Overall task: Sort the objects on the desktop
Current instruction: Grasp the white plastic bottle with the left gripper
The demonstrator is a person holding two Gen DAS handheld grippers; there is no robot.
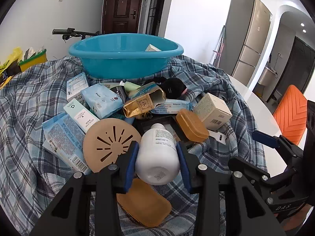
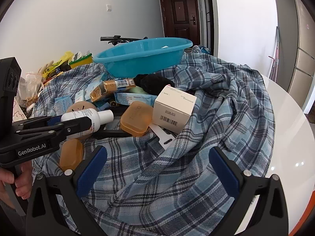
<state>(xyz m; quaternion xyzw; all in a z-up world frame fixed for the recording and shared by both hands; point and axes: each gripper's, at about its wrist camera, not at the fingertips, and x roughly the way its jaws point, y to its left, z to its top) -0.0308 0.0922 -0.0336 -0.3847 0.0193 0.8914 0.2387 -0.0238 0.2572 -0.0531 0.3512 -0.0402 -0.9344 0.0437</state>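
Rumpled blue plaid cloth (image 2: 177, 167) is draped over a white round table (image 2: 291, 137), and the clutter to be sorted is heaped on it.

Nearest, the right gripper (image 2: 157, 169) is held with its tongs spread wide over bare cloth, nothing between them. The left gripper (image 1: 157, 157) is pinched on the white bottle (image 1: 157, 153), its blue pads (image 1: 132, 157) pressed against the smooth round body near the base, cap pointing away. No earlier picture is given, so only the grip itself can be stated.

For the step in hand, apparently a lift toward the basin, the bottle is best raised straight before being carried, since hard slick plastic on a curved wall can rotate between flat pads; a grip nearer the middle would be judged steadier.

Beneath and beside the bottle lie two translucent amber soap cases (image 1: 143, 202), rounded and rigid, and a tan perforated disc (image 1: 112, 141). Further on are a matte white carton (image 1: 212, 110), soft crinkled wipe packs (image 1: 104, 102), a dented gold foil box (image 1: 141, 102) and something black and fuzzy (image 1: 173, 88).

Farthest, the glossy blue basin (image 1: 126, 59) sits at the cloth's back edge, one small box already inside.
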